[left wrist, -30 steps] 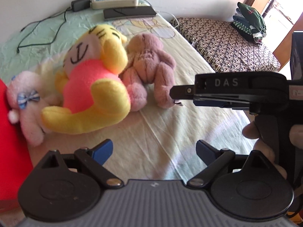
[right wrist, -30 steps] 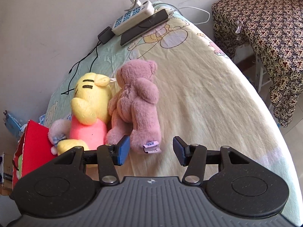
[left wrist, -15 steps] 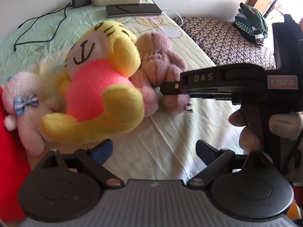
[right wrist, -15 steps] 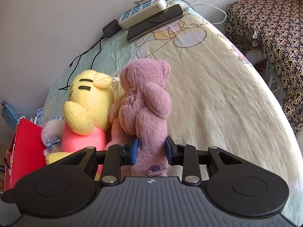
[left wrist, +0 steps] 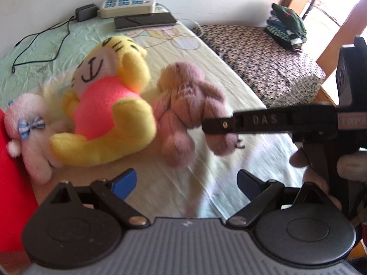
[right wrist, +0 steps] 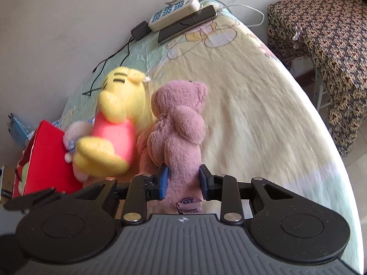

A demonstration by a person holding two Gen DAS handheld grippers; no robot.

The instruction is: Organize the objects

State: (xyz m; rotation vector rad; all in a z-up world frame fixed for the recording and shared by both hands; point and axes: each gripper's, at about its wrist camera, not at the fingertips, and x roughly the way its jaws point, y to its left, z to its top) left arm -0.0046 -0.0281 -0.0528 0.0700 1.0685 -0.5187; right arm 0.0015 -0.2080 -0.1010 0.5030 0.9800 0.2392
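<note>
Right gripper point(right wrist: 183, 181) pinches the fuzzy mauve plush bear point(right wrist: 176, 133) by one leg, bear touching the yellow plush cat in pink shirt point(right wrist: 117, 123); soft grip may slip or drag the cat. Left gripper point(left wrist: 185, 183) wide, empty.

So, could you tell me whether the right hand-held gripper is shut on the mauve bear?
Shut on it: the right hand-held gripper's pads press into both sides of the mauve bear's leg.
</note>
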